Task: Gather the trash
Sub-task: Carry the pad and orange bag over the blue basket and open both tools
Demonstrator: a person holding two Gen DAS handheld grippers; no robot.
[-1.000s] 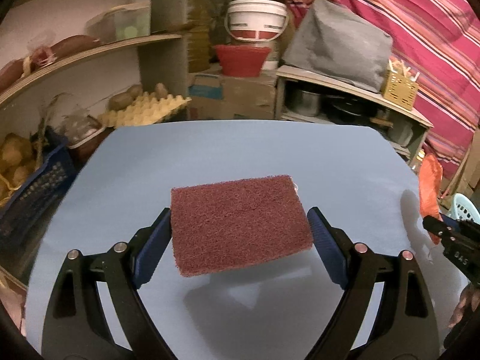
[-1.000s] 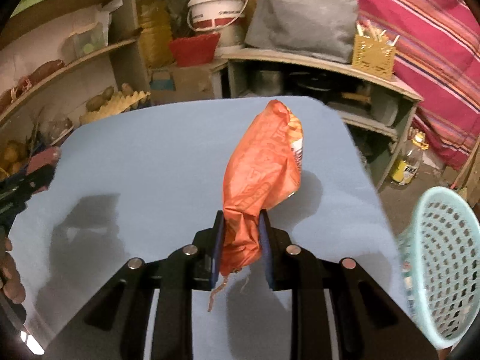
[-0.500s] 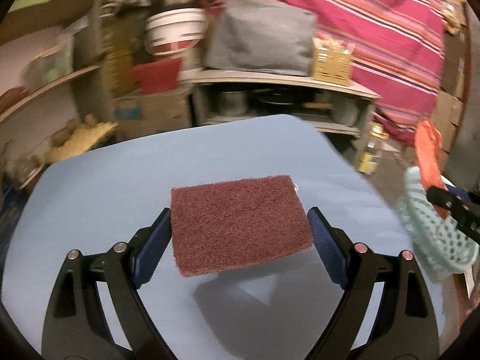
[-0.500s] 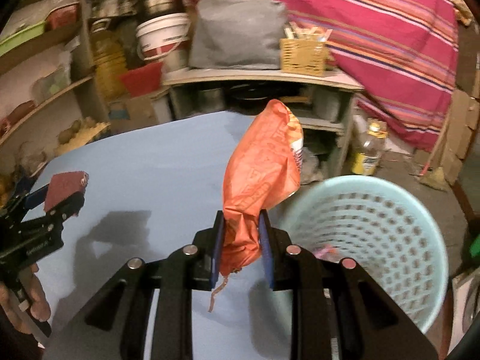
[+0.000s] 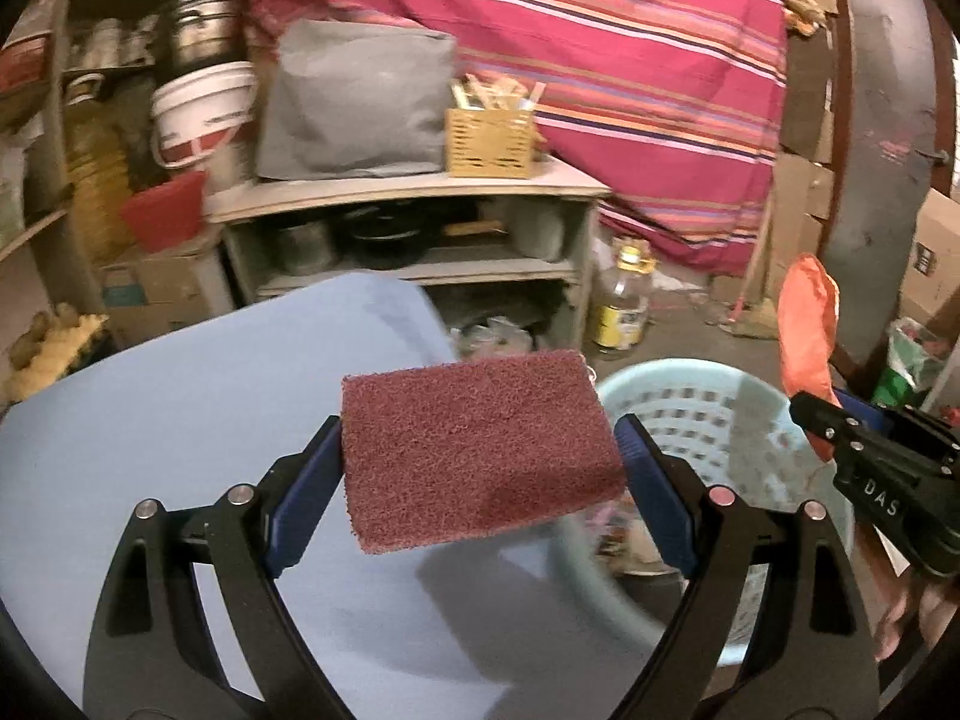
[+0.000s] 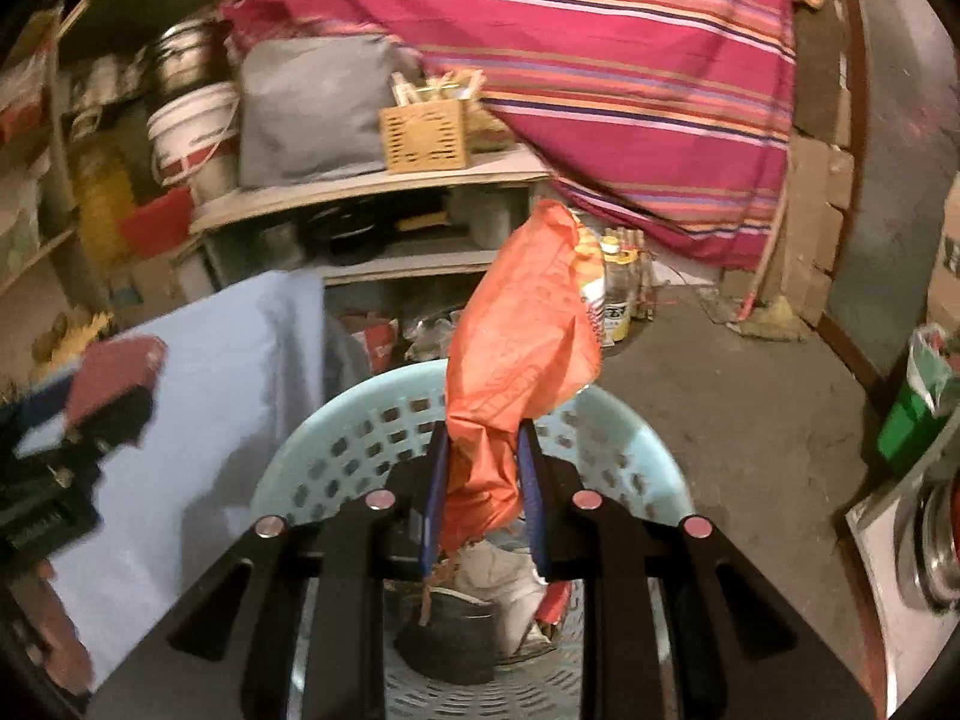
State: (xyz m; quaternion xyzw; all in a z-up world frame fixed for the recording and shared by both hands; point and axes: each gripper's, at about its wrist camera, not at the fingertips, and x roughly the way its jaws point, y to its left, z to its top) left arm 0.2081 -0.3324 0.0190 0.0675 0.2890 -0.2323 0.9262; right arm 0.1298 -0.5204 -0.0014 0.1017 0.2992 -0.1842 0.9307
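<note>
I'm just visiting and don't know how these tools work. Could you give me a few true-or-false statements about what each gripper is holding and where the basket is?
1. The left gripper holds a flat maroon scouring pad between its blue pads. True.
2. The right gripper is empty. False: it is shut on a crumpled orange plastic snack bag.
3. The pale blue perforated plastic basket sits directly below the right gripper. True.
4. The basket is empty. False: some rubbish already lies at its bottom.
5. The scouring pad lies on the light blue table. False: it is held in the air above the table's edge.
</note>
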